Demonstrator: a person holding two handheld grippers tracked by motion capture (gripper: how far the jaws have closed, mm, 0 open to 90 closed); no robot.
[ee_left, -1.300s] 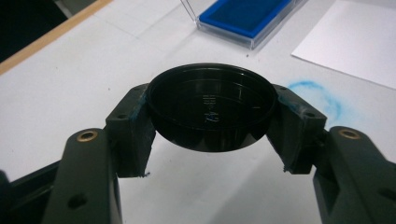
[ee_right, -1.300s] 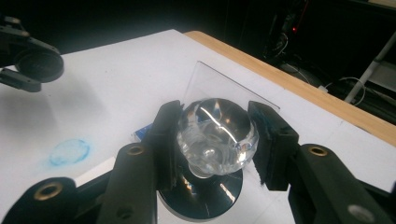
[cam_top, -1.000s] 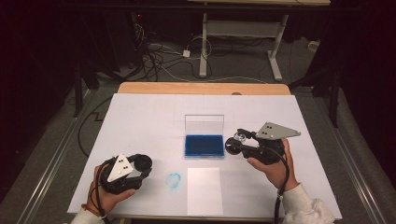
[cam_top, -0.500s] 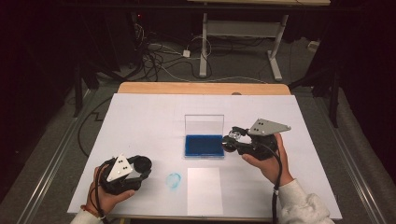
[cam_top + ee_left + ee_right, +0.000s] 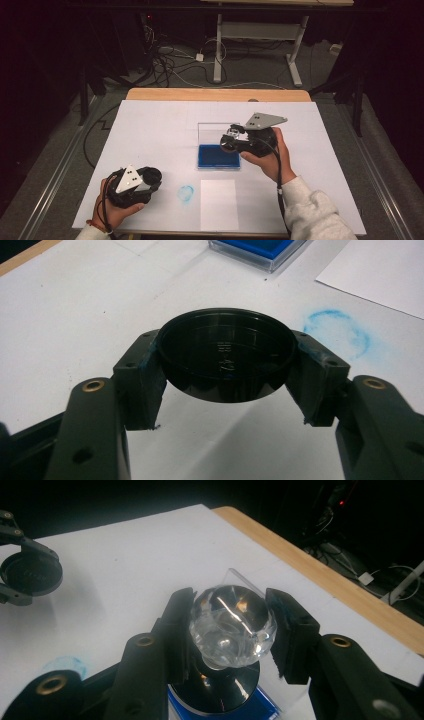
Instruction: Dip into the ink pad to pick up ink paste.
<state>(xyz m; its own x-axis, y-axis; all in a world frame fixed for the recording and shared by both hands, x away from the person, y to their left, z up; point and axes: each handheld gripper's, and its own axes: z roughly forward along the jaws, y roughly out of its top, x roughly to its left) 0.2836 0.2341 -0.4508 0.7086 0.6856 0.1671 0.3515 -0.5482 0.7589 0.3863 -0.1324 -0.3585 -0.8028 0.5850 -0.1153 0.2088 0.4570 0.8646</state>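
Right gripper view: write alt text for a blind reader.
The right gripper clamps the clear faceted knob of a stamp above a blue ink pad. Beyond lies a white table, with the left gripper holding a black cap.

stamp base (image 5: 220, 692) | cut off at bottom edge | ink pad (image 5: 265, 707) mostly hidden behind it

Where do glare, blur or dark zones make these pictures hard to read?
High view: floor beyond the white table sheet is nearly black. Right gripper view: bright highlights glare on the clear knob between the tongs, and the background is dark. Left gripper view: the near tongs look soft; the black cap reflects faintly.
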